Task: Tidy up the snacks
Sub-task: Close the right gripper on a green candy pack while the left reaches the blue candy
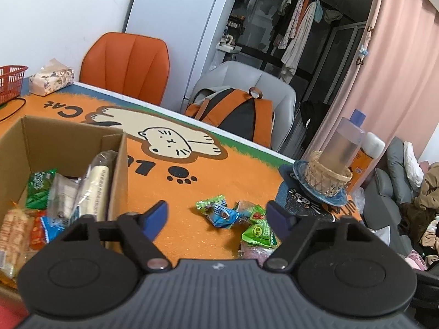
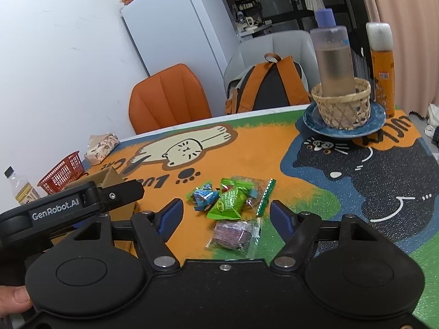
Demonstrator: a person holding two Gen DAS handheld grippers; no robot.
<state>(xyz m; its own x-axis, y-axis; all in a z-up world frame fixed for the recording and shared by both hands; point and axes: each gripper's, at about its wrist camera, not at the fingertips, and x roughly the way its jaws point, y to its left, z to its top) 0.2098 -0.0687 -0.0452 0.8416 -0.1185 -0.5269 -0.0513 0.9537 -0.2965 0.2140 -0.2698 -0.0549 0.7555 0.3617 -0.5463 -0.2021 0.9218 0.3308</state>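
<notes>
Snacks (image 2: 230,205) lie mid-counter (image 2: 260,148); the box (image 1: 68,148) sits at their nine o'clock, the basket (image 2: 341,104) on its plate (image 2: 312,120) at two o'clock.

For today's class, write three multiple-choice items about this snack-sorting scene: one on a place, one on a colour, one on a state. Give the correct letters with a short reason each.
1. Where does the tall frosted bottle with the blue cap stand?
A. in the woven bamboo basket
B. in the red plastic basket
C. in the brown cardboard box

2. What colour is the table mat around the cream cat?
A. pink
B. orange
C. white

3. How do the right gripper jaws stand?
A. shut on a packet
B. fully shut
C. open, empty

Answers: 1 A, its base sits inside the weave; 2 B, orange surrounds the cat; 3 C, the pads stand apart above the packets.
</notes>
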